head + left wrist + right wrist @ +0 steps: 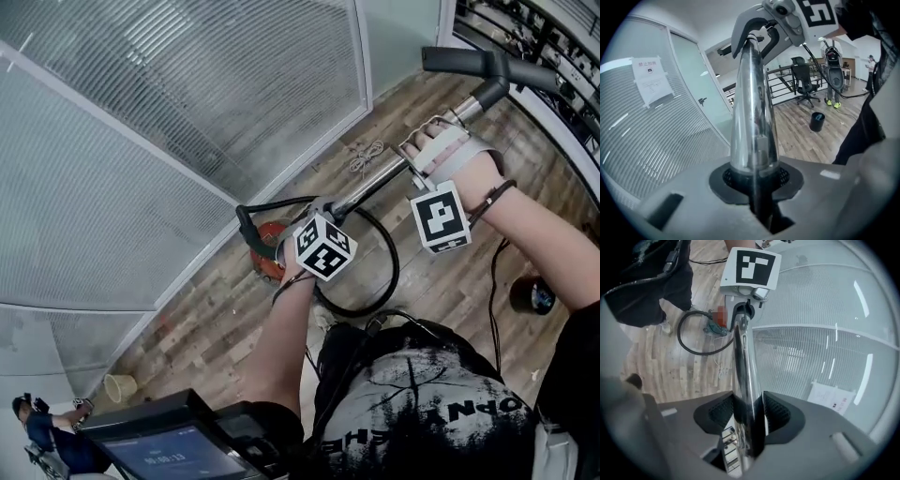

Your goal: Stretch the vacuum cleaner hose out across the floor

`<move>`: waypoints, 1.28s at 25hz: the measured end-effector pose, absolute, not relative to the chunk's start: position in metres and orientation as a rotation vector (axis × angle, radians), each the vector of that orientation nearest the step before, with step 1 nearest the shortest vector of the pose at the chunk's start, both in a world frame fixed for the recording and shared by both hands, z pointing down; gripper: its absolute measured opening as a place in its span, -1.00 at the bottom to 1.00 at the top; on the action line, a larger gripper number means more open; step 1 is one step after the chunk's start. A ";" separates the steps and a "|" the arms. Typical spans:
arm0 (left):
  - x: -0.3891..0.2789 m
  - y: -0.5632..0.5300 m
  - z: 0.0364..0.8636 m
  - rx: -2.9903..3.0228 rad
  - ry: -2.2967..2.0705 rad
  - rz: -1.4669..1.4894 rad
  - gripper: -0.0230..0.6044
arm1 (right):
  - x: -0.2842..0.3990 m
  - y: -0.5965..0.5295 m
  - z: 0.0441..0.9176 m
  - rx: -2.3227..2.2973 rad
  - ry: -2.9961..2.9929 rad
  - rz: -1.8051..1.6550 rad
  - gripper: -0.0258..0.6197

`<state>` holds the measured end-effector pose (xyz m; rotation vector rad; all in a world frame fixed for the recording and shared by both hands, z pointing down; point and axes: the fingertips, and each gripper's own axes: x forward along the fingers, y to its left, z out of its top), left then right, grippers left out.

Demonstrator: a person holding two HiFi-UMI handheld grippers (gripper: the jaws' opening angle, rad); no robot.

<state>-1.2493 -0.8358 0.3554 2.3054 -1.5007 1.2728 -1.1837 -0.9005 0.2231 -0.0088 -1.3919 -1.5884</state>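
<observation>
The vacuum's chrome tube slants up from the red cleaner body on the wooden floor to a black handle. A black hose curls in a loop on the floor beside the body. My left gripper is shut on the tube's lower part; in its own view the tube rises from between its jaws. My right gripper holds the tube higher up, near the handle. In the right gripper view its pads press on both sides of the tube, and the hose shows below.
A glass partition with blinds runs along the left. A black round container stands on the floor at right, a cord bundle lies by the wall, and a small bin sits low left. An office chair and a railing stand beyond.
</observation>
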 end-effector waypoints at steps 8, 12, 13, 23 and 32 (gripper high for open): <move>-1.248 -0.836 0.326 2.236 -1.651 0.999 -0.70 | -1.198 -0.882 0.151 0.192 -1.631 -1.794 -0.04; -1.262 -0.826 0.317 2.235 -1.680 0.943 -0.70 | -1.164 -0.866 0.127 0.387 -1.923 -1.615 -0.04; -1.263 -0.823 0.314 2.240 -1.683 0.930 -0.70 | -1.153 -0.864 0.124 0.446 -2.090 -1.467 -0.08; -1.252 -0.779 0.318 2.384 -1.578 0.890 -0.69 | -1.202 -0.811 0.150 0.105 -3.240 0.567 0.02; -1.205 -0.753 0.342 2.466 -1.419 1.083 -0.69 | -1.195 -0.812 0.142 0.065 -3.349 1.020 -0.65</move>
